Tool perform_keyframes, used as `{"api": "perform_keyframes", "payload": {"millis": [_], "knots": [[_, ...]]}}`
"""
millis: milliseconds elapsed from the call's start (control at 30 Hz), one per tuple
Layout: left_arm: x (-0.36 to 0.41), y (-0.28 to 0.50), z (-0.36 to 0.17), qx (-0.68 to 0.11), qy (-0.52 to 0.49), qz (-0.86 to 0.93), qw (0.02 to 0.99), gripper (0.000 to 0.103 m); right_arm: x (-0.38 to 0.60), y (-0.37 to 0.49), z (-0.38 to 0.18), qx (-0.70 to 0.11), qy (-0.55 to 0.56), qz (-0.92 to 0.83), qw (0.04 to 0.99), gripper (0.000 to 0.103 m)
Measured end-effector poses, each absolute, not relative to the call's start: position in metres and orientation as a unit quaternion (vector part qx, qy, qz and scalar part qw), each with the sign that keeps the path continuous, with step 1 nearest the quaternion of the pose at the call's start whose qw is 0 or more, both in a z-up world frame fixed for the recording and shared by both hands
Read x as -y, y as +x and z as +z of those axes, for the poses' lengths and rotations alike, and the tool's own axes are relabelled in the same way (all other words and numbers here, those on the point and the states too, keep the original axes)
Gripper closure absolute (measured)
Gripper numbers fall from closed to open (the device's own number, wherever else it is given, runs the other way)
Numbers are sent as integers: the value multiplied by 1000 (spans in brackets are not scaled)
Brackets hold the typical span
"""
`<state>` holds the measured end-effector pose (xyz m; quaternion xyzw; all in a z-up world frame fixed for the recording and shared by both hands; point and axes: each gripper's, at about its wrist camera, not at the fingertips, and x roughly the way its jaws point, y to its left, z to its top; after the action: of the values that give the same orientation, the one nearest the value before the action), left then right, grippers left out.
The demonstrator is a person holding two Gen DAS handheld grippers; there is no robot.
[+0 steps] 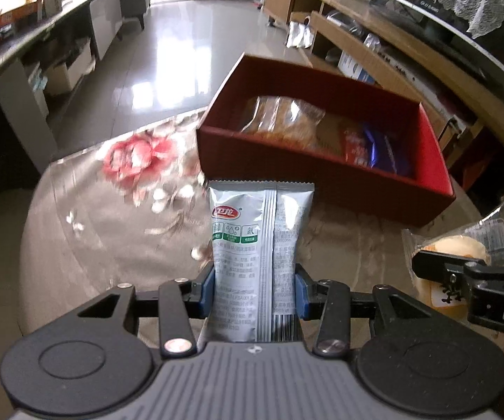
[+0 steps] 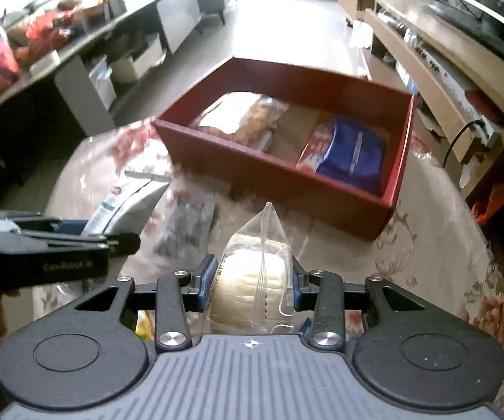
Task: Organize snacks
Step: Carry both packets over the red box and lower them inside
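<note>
Your left gripper [image 1: 254, 290] clamps the silver snack packet [image 1: 260, 245]; your right gripper [image 2: 252, 288] clamps the clear-wrapped bun [image 2: 252, 280], red box [image 2: 397, 175] upper centre.

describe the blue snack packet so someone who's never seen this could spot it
Find the red box on the floral tablecloth, past both grippers. The blue packet lies in its right-hand part, partly over a red-and-white packet. It is the box's only blue item; the clear-wrapped pastry sits left.

I see the box [image 2: 280, 171] at frame centre on the table [image 2: 437, 245], bread [image 2: 248, 119] in its left part, packets [image 2: 350, 154] in its right; the pouch [image 1: 259, 245] sits below it.
</note>
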<state>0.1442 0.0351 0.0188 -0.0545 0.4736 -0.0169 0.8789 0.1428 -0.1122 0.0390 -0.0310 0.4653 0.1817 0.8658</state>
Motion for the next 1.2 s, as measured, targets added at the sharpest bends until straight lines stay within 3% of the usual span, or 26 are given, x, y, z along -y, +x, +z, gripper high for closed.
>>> {"api": "perform_keyframes", "payload": {"millis": [1200], "knots": [[3,222,68,-398,-31,-11,917,57,126,201,88,-369,8,141,919,55]]}}
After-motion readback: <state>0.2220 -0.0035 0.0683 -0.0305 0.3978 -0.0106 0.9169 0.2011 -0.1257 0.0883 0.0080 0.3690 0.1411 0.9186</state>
